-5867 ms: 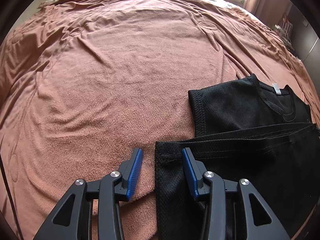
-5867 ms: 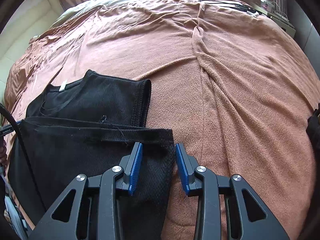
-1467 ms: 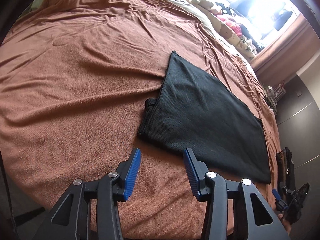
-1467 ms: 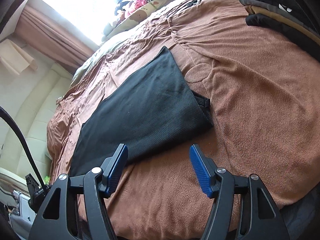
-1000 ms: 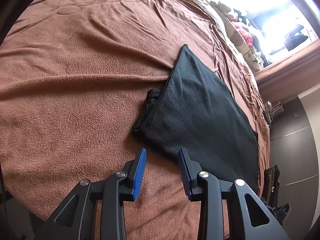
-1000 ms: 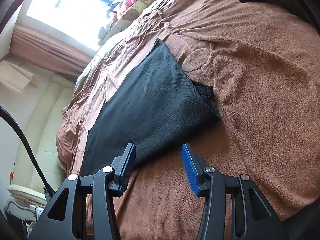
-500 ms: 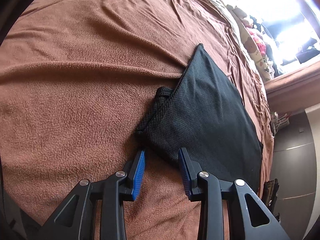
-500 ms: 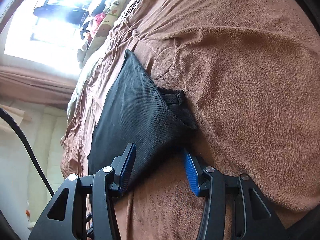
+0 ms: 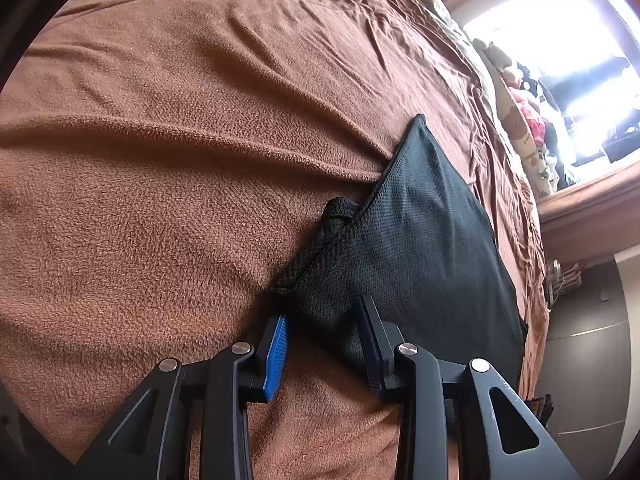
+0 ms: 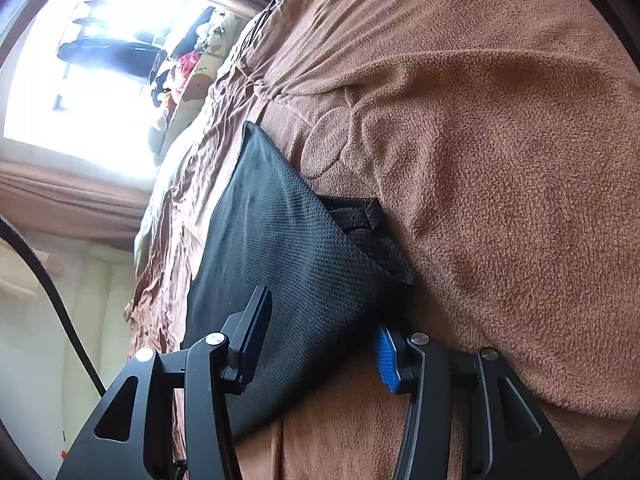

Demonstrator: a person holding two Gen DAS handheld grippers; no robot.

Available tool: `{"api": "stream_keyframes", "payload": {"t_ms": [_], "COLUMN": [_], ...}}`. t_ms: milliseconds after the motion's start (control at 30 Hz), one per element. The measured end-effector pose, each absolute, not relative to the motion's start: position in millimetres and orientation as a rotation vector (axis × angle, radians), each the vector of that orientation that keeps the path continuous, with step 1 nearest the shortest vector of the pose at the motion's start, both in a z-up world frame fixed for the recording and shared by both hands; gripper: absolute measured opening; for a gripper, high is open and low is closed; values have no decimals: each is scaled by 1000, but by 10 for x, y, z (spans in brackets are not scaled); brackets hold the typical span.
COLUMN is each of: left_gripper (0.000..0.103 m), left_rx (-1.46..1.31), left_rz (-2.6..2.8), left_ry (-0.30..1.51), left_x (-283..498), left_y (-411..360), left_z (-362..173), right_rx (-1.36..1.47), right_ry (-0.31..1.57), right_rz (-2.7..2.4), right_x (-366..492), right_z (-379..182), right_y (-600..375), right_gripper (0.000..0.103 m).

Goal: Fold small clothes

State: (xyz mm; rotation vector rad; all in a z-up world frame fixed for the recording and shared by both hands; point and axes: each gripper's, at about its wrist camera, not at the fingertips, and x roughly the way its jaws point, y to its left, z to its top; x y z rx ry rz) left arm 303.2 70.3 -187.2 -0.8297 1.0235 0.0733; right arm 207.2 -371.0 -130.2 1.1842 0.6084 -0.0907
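Black mesh garment [image 9: 420,248], folded flat into a long dark panel, lay on a brown fleece blanket [image 9: 168,184] covering a bed, one short end turned toward both sets of tongs. In the left wrist view, the left tongs [image 9: 324,320] sat low over that near end with the jaws parted, one blue pad [image 9: 276,352] pressed against the blanket just outside the fabric's corner and the other finger resting on top of the mesh; the corner lay between them, not yet pinched. A rolled hem [image 9: 336,216] poked out from under the top layer along the garment's edge. In the right wrist view, the right tongs [image 10: 320,324] straddled the opposite near corner in the same way, jaws spread apart, one finger over the black fabric [image 10: 280,240] and the blue-padded finger [image 10: 386,360] down on the blanket [image 10: 500,160] beside it, with the tucked inner layer [image 10: 368,224] showing at the side. Beyond the garment, stuffed toys [image 10: 188,68] were heaped at the far side of the bed beneath a bright window [image 10: 80,80].
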Motion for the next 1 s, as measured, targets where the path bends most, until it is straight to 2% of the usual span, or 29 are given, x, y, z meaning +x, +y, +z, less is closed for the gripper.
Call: {"api": "stream_keyframes", "payload": {"t_ms": [133,200,233,267,367,1000], "left_gripper": [36,32,20,10,3,2], "left_rx": [-797,-777,-760,-744,-720,-679], "left_rz": [102,108,119,132,125,52], "left_ry": [1005,1000,1003,1015,1031,936], "left_x": [3034,3042,3051,3062,3085,2880], "left_y": [631,618,618,626,631,871], "left_z": [-1850,-1837,-1830,-1834,-1796,-1324], "right_rx": [1168,1146,1145,1151,1140,1021], "right_ry": [598,606,613,617,617,634], "right_rz": [-95,-86,-72,-56,-56,43], "right_x": [2072,2109,2139,2158,2160,2037], "right_z": [-1292,-1290,-1308,-1331,-1328,-963], "right_y": [-3672,-3655,-3656,-3678,-3702,-3605], "right_gripper": [44,26,10,3,1,0]}}
